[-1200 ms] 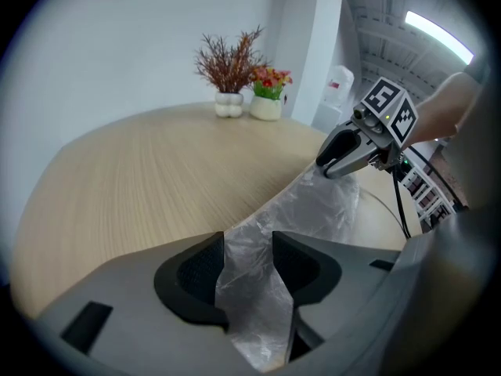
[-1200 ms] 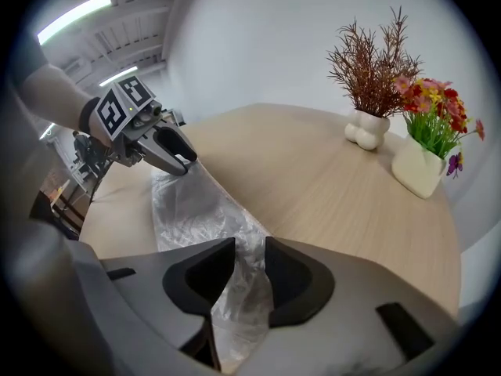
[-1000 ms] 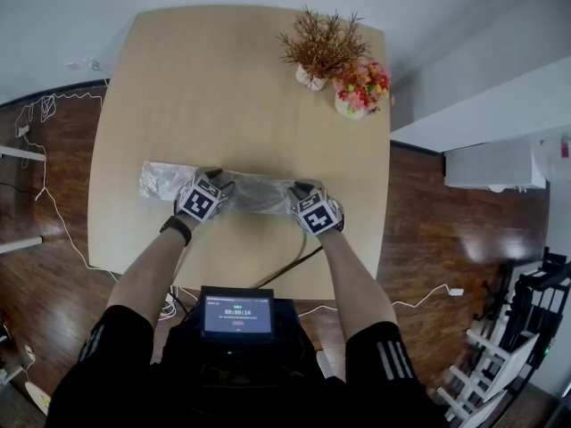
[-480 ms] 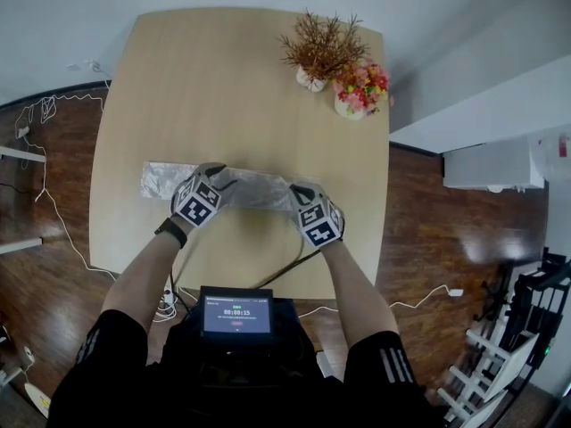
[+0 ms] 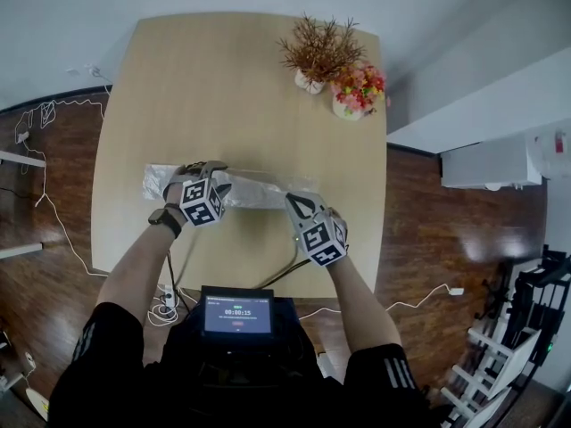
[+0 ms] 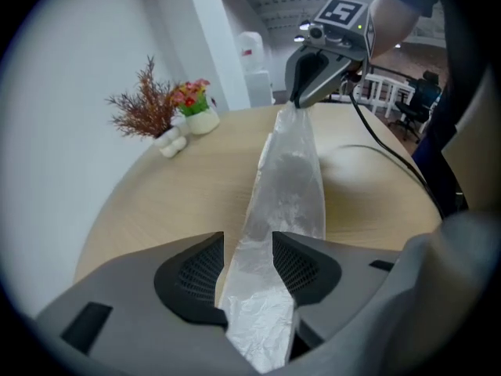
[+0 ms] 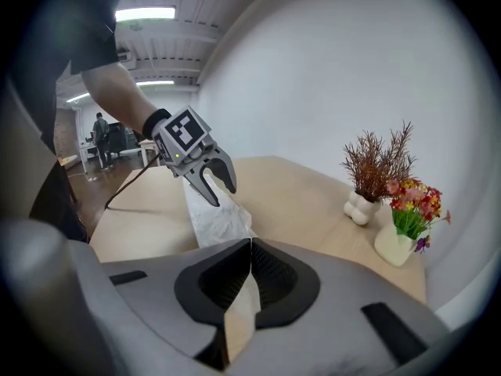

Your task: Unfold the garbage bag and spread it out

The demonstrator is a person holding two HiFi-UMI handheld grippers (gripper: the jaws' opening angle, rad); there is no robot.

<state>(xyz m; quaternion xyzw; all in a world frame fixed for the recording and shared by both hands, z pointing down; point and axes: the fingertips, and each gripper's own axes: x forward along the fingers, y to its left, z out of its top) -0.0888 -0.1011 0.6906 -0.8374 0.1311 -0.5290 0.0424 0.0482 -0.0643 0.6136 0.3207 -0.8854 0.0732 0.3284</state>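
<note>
The table [image 5: 223, 87] fills the middle of the head view. The folded garbage bag [image 5: 254, 190] crosses its lower half as a long strip, its long axis running left to right from one of your hands to the other. Your left gripper [image 5: 203, 169] is clamped on the strip partway along, with a tail lying flat toward the left edge. Your right gripper [image 5: 297, 203], whose jaws have just been closing, pinches the strip's right end raised off the wood, so it is nearer an end, and I judge the next pull should go across that axis.
</note>
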